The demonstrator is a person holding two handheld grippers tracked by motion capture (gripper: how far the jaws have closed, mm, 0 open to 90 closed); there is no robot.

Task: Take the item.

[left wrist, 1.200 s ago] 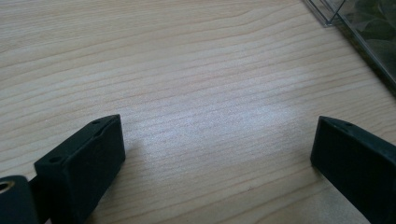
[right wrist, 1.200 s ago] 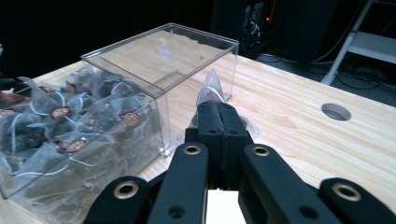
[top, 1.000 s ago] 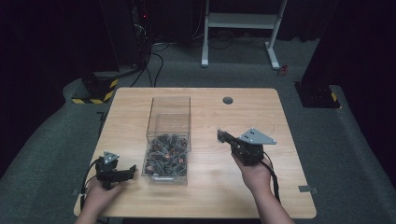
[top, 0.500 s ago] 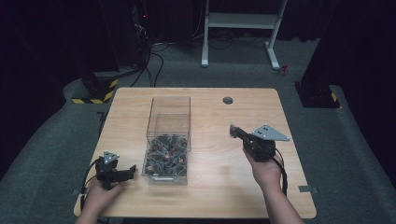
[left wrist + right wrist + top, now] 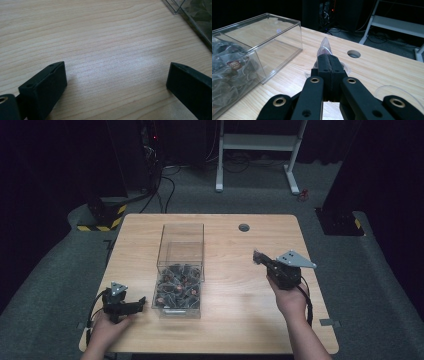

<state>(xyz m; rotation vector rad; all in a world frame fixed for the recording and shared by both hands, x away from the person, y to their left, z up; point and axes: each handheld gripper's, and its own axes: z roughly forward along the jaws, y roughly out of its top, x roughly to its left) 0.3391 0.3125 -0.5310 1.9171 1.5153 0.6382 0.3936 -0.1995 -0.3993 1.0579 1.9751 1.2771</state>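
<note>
Right gripper (image 5: 260, 258) was held above the wooden table (image 5: 240, 320), to the right of the clear plastic box (image 5: 180, 270) and well apart from it. In the right gripper view the right gripper's (image 5: 329, 65) jaws were pressed together on a small clear packet (image 5: 324, 47); the packet's pointed end stuck out past the jaw tips, with something dark reddish inside that could not be made out. Ahead of the jaws and slightly to their right lay the round cable hole (image 5: 353, 53) in the tabletop. To the jaws' left stood the box (image 5: 257, 45), its near half packed with similar small wrapped packets (image 5: 229, 72), its far half bare. The person's right hand (image 5: 289, 297) gripped the body of this tool, the grey three-cornered plate on top.

Left gripper (image 5: 137, 302) rested low at the near left part of the table, held by the left hand (image 5: 107, 327), its tips pointing toward the box and stopping just beside the box's near left corner. In the left gripper view the left gripper's (image 5: 116, 75) jaws stood wide apart with bare wood grain between them, nothing held. A corner of the box (image 5: 192, 15) showed ahead and to the right of the jaws.

From above, the packets (image 5: 177, 287) filled the end of the box nearer the person.
</note>
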